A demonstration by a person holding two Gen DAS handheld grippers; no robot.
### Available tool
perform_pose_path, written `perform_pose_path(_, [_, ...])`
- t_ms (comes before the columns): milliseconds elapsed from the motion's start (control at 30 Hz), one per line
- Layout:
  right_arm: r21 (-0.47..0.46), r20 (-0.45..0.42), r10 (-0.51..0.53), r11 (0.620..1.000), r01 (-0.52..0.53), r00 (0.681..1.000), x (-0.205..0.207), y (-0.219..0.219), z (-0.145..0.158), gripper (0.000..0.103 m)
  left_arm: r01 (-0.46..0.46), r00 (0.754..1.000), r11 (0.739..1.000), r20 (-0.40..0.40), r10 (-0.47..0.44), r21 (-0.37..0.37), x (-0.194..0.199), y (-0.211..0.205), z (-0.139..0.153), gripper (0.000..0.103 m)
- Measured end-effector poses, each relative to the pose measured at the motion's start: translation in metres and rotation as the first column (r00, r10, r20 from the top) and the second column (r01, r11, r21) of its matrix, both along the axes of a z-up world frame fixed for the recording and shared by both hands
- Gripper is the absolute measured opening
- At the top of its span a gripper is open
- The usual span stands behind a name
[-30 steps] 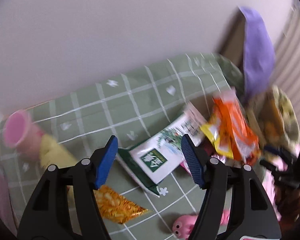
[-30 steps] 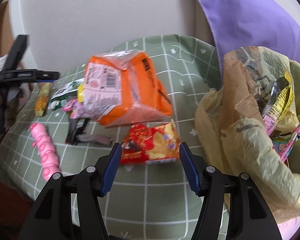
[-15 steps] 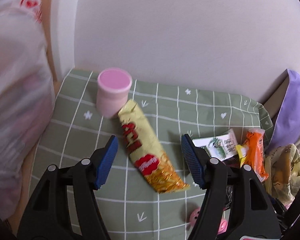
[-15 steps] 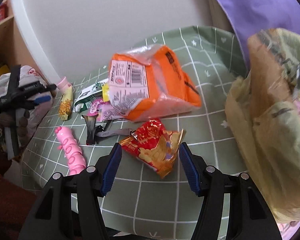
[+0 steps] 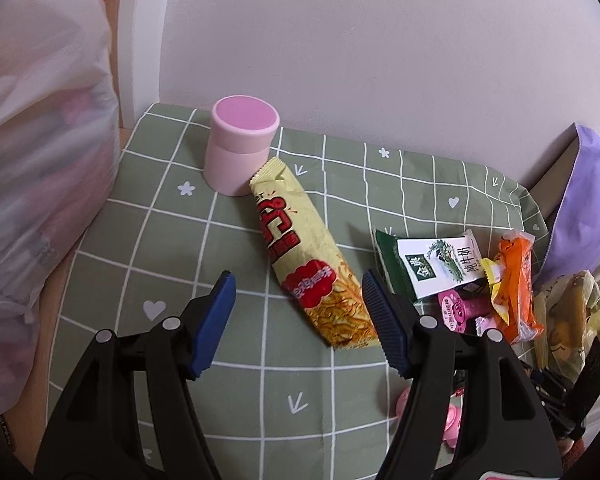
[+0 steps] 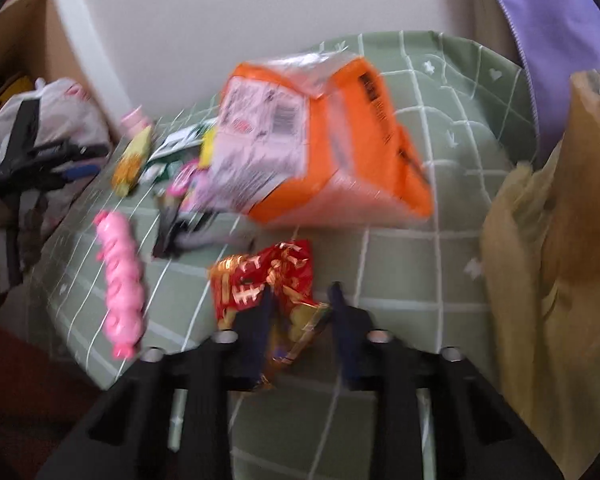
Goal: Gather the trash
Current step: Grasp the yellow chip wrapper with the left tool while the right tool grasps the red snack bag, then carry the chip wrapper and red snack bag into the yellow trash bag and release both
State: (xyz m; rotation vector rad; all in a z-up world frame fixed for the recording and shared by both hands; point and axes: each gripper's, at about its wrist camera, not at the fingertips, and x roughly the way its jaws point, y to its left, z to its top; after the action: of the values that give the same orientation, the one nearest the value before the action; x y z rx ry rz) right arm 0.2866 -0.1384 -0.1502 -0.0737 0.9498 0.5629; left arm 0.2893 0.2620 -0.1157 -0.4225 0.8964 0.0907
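- Bench layout: the bench (image 5: pixel 236 384) carries a green checked cloth and stands against a white wall; trash lies scattered across it, with the collection bag at the right end, so items are presumably carried rightward for disposal.
- White plastic bag (image 5: pixel 32 152): sits off the left edge of the bench, bulging; its contents cannot be read.
- Pink lidded cup (image 5: pixel 240 144): upright at the back left corner, touching the top end of the yellow wrapper.
- Left gripper (image 5: pixel 300 320): jaws spread wide, holding nothing, poised above the cloth. The lower end of the yellow snack wrapper (image 5: pixel 308 264) lies between the blue pads, nearer the right pad; this alignment suggests the wrapper is the next pick.
- Green-and-white milk pouch (image 5: pixel 432 268): flat, just right of the wrapper, overlapping a small pink packet (image 5: pixel 460 308).
- Orange package (image 6: pixel 324 136): large and puffed, resting mid-bench behind the red wrapper. The right wrist view is motion-blurred.
- Pink segmented toy (image 6: pixel 120 280): lies near the front left edge in that view; probably not trash.
- Right gripper (image 6: pixel 300 308): jaws narrow, closed on the crumpled red-and-gold snack wrapper (image 6: pixel 268 276), gripped at its near edge so the rest hangs free.
- Yellowish trash bag (image 6: pixel 556 248): stands open at the right, near the right gripper; likely the drop point.
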Motion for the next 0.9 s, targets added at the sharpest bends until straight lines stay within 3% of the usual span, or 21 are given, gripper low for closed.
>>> perform_pose_path(233, [0.010, 0.081, -0.043, 0.999, 0.042, 0.996, -0.020, 0.000, 0.030, 0.018, 0.040, 0.999, 0.999, 0.010, -0.040, -0.018, 0.002, -0.014, 0.000, 0.062])
perform_pose_path(500, [0.022, 0.157, -0.048, 0.999, 0.045, 0.986, -0.026, 0.002, 0.060, 0.018, -0.037, 0.998, 0.999, -0.050, 0.037, 0.001, 0.025, -0.025, -0.009, 0.062])
perform_pose_path(567, [0.018, 0.174, -0.051, 0.999, 0.048, 0.983, -0.030, 0.001, 0.065, 0.018, -0.046, 0.997, 0.999, -0.059, 0.047, 0.018, 0.031, -0.027, -0.014, 0.057])
perform_pose_path(633, [0.023, 0.180, -0.061, 0.998, 0.058, 0.982, -0.031, 0.001, 0.066, 0.018, -0.051, 0.996, 0.998, -0.073, 0.052, 0.025, 0.037, -0.027, -0.020, 0.037])
perform_pose_path(733, [0.030, 0.192, -0.083, 0.996, 0.078, 0.978, -0.034, -0.006, 0.071, 0.018, -0.046, 0.998, 0.999, -0.047, 0.047, 0.029, 0.038, -0.027, -0.015, 0.028])
perform_pose_path(900, [0.056, 0.229, -0.128, 0.991, 0.118, 0.965, -0.038, -0.023, 0.088, 0.018, 0.000, 0.997, 0.998, 0.082, -0.006, 0.069, 0.033, -0.043, 0.023, 0.028])
